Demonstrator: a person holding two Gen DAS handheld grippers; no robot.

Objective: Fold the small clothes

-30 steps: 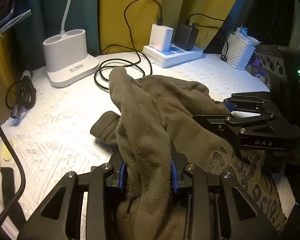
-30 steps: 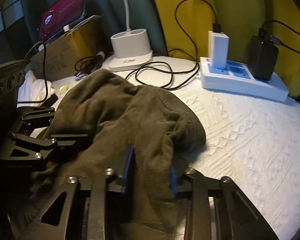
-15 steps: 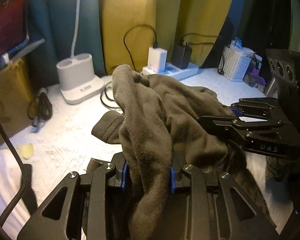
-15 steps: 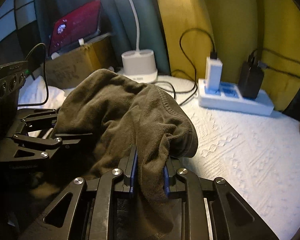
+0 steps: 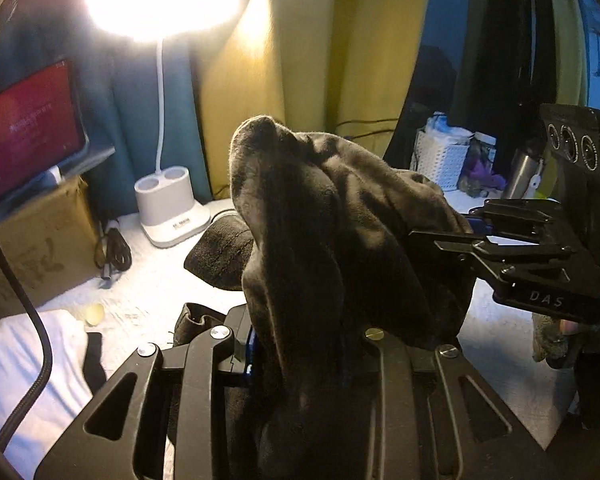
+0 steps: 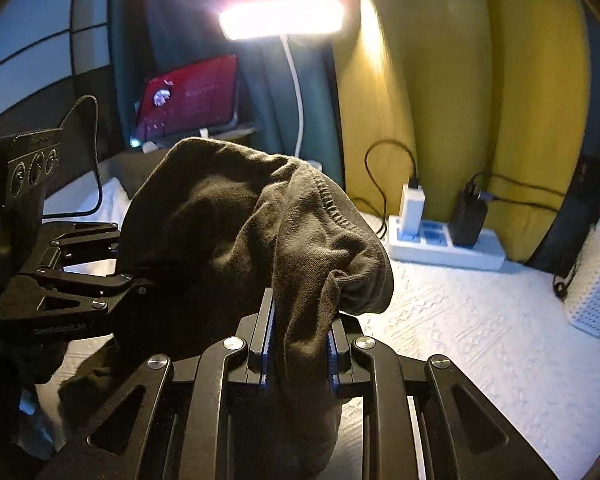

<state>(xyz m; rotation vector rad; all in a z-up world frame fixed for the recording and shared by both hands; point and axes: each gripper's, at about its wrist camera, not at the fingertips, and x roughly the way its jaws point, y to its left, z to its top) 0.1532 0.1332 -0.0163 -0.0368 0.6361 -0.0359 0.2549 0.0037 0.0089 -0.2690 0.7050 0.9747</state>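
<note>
We hold 1 dark olive-brown garment (image 5: 340, 232) between our 2 tools, lifted above the white textured bedspread (image 6: 480, 332). Our left gripper (image 5: 300, 356) is clamped on a bunched fold of the cloth, which rises in a hump past its blue-padded fingers and drapes down over the mechanism. Our right gripper (image 6: 298, 344) pinches another fold between its blue pads, with a stitched hem (image 6: 332, 208) curling over just above them. In the left wrist view, the right gripper (image 5: 452, 236) comes in from the right side and bites the garment's far edge; in the right wrist view, the left gripper (image 6: 128, 276) reaches in from the left, its tips buried in the cloth.

Behind the garment stands a lit white desk lamp (image 5: 168, 208) on its 2-cup base, beside a cardboard box (image 5: 32, 248) with a red-screened tablet (image 6: 188, 96) above it. A white power strip (image 6: 444, 248) with 2 chargers plugged in lies against the yellow curtain (image 6: 452, 100), and a white perforated basket (image 6: 596, 280) sits well to the right.
</note>
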